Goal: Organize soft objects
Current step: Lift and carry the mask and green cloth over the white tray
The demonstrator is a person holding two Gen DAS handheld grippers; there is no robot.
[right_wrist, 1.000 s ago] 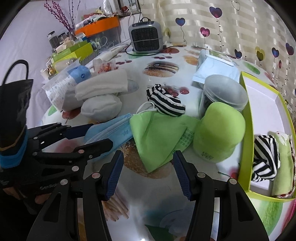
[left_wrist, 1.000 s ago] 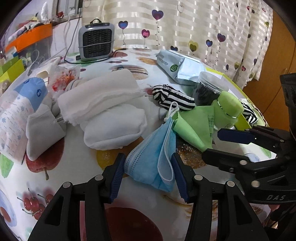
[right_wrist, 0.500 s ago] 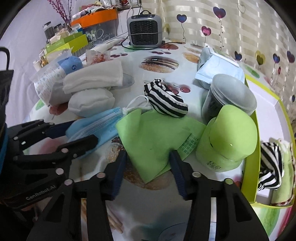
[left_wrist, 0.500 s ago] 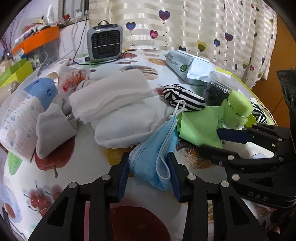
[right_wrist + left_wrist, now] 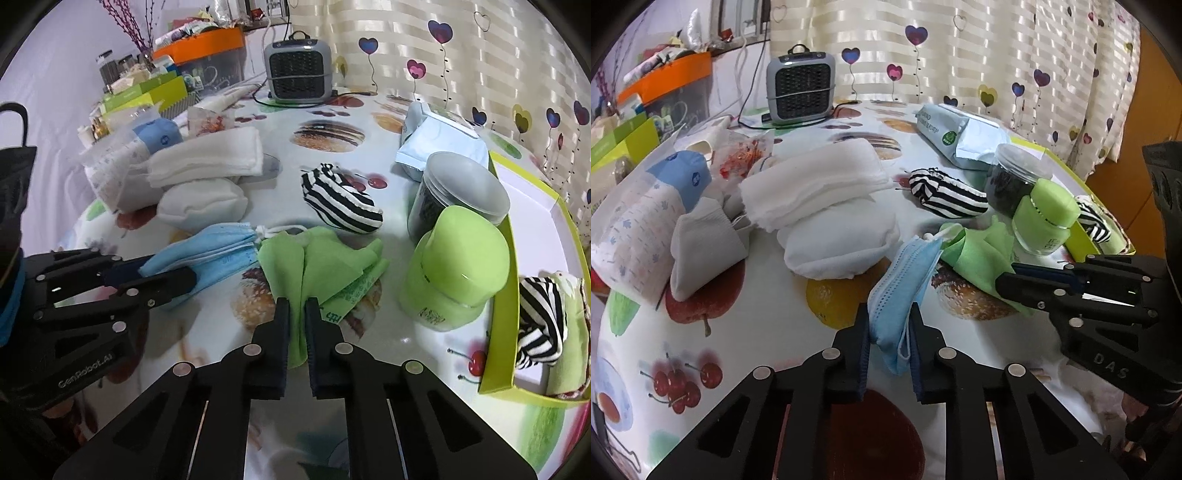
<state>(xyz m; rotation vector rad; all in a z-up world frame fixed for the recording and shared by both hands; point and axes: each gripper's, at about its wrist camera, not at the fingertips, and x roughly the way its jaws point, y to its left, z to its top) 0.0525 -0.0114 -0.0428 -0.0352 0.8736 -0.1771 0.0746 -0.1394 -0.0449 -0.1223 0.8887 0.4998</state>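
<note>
Pinching blue mask (image 5: 901, 280) w/ left claw (image 5: 888, 325), right claw (image 5: 296, 317) clamping green mask (image 5: 314, 266)

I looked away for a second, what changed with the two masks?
Both closed in: the left hand-held gripper shut on the blue mask, the right hand-held gripper on the green mask. Both masks bunched up. The striped sock and green jar stayed put.

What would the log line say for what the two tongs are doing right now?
left tongs: shut on blue mask | right tongs: shut on green mask | both masks on table | yellow-green tray: holds striped cloth
</note>
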